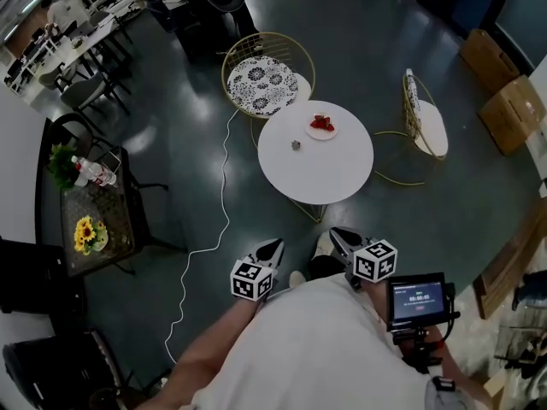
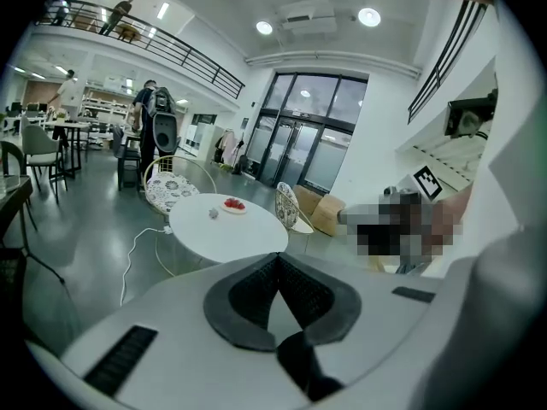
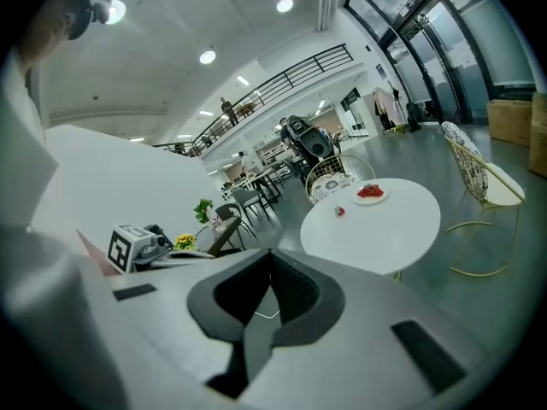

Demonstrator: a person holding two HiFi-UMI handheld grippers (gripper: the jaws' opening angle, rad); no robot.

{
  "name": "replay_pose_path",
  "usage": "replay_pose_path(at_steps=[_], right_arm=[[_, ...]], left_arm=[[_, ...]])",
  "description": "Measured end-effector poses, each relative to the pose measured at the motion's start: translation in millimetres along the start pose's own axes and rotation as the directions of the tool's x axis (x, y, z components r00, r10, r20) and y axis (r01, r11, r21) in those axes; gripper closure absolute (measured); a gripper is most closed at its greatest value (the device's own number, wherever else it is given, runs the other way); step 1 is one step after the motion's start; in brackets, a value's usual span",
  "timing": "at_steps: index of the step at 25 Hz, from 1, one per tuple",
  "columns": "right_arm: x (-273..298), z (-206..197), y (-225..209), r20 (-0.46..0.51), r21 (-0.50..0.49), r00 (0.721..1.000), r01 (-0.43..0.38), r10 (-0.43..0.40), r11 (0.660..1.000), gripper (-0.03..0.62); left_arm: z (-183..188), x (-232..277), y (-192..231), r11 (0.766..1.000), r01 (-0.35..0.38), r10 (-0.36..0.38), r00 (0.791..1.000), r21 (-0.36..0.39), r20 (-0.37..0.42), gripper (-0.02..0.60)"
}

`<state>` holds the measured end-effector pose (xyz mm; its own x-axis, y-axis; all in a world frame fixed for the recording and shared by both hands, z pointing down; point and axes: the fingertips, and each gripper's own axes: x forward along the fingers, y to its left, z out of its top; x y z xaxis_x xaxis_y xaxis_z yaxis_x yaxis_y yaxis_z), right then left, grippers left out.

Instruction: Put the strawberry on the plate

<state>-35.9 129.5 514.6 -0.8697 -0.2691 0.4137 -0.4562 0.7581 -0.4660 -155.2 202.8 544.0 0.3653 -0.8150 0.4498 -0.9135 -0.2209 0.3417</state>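
Standing short of a round white table [image 1: 316,178], a person [image 1: 316,348] in a light top is holding a gripper in each hand, with the body cut off at the bottom edge of the head view. The left gripper [image 1: 270,249] and the right gripper [image 1: 344,238] are both pointing towards the table, jaws pressed together on nothing. Midway across the tabletop a small object [image 1: 296,145] is lying alone. It is too small to identify, though it is showing a touch of red in the right gripper view. Beyond it, near the far edge, red strawberries [image 1: 322,123] are sitting on a small plate [image 1: 330,134]; their number is unclear. Behind the table a wire chair [image 1: 267,82] with a patterned cushion is standing, and a second chair [image 1: 423,122] is standing side-on to the right.
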Motion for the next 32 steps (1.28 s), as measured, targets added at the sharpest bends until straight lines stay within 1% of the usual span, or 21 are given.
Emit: replay_pose_path(at_steps=[3, 8, 12, 16, 20, 23, 25, 30, 32], right_arm=[[12, 3, -2, -0.012, -0.005, 1.0, -0.013, 0.013, 1.0, 0.586], [36, 23, -12, -0.007, -0.018, 0.999, -0.04, 0.04, 0.999, 0.586], [58, 32, -24, -0.013, -0.022, 0.998, -0.06, 0.06, 0.998, 0.586], [79, 60, -38, -0.018, -0.033, 0.996, -0.086, 0.085, 0.996, 0.586], [83, 73, -60, -0.027, -0.016, 0.996, -0.084, 0.084, 0.996, 0.586], [100, 91, -96, -0.032, -0.002, 0.996, -0.088, 0.088, 0.996, 0.586], [107, 100, -111, -0.034, 0.003, 0.995, -0.089, 0.089, 0.996, 0.586], [108, 106, -108, -0.036, -0.004, 0.996, -0.081, 0.081, 0.997, 0.586], [108, 113, -114, -0.038, -0.007, 0.996, -0.083, 0.083, 0.997, 0.586]], left_arm=[[4, 3, 10, 1.0, -0.014, 0.014, 1.0, -0.005, 0.005, 0.574], [14, 11, 26, 0.999, -0.034, 0.034, 0.999, -0.002, 0.004, 0.575], [22, 21, 47, 0.998, -0.062, 0.062, 0.998, -0.01, 0.002, 0.575], [45, 39, 65, 0.996, -0.084, 0.084, 0.996, -0.008, 0.005, 0.574], [56, 65, 67, 0.997, -0.078, 0.077, 0.997, -0.013, -0.018, 0.575], [76, 104, 78, 0.997, -0.076, 0.076, 0.997, -0.008, -0.028, 0.575], [86, 121, 83, 0.997, -0.071, 0.071, 0.997, -0.004, -0.032, 0.575], [93, 121, 87, 0.998, -0.065, 0.066, 0.997, 0.002, -0.028, 0.574], [99, 128, 87, 0.998, -0.063, 0.063, 0.998, 0.0, -0.028, 0.574]])
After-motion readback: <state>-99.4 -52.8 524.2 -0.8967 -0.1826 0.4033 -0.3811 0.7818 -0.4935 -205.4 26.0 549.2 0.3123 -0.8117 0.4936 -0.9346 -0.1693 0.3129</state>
